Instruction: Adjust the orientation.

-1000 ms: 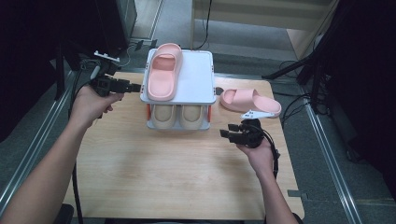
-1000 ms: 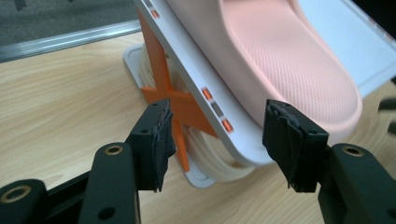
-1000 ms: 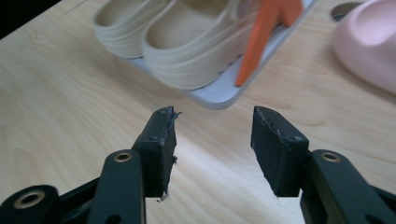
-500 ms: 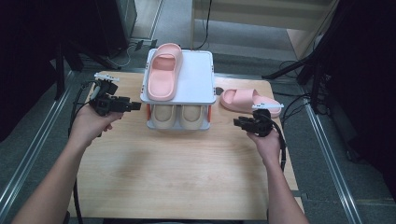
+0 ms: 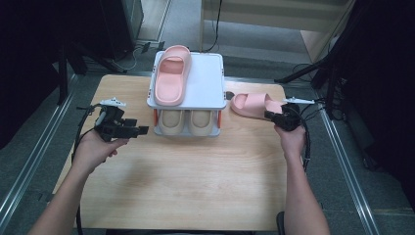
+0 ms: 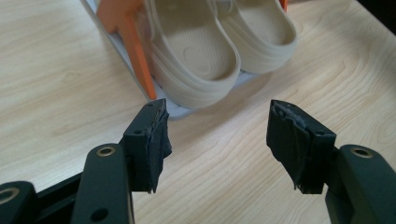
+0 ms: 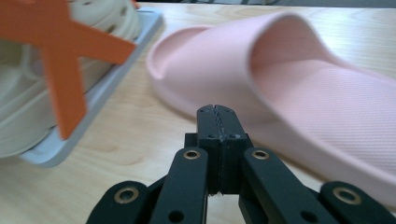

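The right gripper [image 5: 272, 115], its jaws just drawn fully together with nothing between them, points at the side of a pink slipper [image 5: 255, 105] lying on the wooden table [image 5: 195, 181] just right of a small two-tier shoe rack [image 5: 210, 88]; in the right gripper view the closed tips [image 7: 217, 113] sit just short of the slipper's edge [image 7: 261, 88], and whether they touch it cannot be told. The left gripper [image 5: 142, 130], jaws wide apart and just opened a little further, is empty and hovers low over the table left of the rack, its pads [image 6: 159, 140] aimed at a pair of beige slippers [image 6: 219, 51] on the lower tier. A second pink slipper [image 5: 172, 76] lies on the rack's white top shelf, at its left side.
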{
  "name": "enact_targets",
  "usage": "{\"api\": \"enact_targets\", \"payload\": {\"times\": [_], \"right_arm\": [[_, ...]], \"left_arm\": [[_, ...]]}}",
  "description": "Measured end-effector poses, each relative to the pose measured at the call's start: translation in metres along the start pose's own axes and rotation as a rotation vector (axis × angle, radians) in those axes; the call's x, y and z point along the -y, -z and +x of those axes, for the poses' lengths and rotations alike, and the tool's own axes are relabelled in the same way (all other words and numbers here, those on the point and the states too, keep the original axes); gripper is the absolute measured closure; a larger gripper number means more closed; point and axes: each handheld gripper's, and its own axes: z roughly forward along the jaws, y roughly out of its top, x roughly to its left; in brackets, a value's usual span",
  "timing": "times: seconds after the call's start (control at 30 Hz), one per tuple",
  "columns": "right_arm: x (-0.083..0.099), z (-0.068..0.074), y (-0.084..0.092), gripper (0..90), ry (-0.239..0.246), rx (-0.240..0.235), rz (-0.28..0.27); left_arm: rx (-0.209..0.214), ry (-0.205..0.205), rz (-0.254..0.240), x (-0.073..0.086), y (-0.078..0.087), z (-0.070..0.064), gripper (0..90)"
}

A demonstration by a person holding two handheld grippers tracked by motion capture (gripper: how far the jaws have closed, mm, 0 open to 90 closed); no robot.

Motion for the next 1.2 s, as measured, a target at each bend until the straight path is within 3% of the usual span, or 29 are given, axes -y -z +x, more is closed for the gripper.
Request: {"api": "enact_targets", "payload": {"times": [0.17,0.5,0.6,0.77,0.97,1.2], "right_arm": [[-0.008,-0.015,-0.004,90.0,0.019,0.083,0.016],[-0.016,-0.037,-0.024,90.0,-0.027,0.119,0.039],[-0.015,-0.042,-0.032,90.0,-0.039,0.130,0.078],[-0.016,-0.039,-0.042,90.0,-0.038,0.126,0.092],[-0.017,-0.031,-0.049,89.9,-0.007,0.104,0.123],[-0.016,-0.014,-0.048,90.0,0.028,0.072,0.169]], "left_arm": [[0.032,-0.004,0.020,0.011,-0.002,-0.001,37.1],[0.020,0.015,0.003,0.032,-0.004,0.001,36.9],[0.012,0.012,0.016,0.038,-0.008,-0.001,37.3],[0.002,0.004,0.019,0.046,-0.011,-0.001,37.2],[-0.064,0.018,-0.029,0.051,-0.006,0.005,37.5],[-0.068,0.037,-0.025,0.055,-0.007,0.013,37.3]]}}
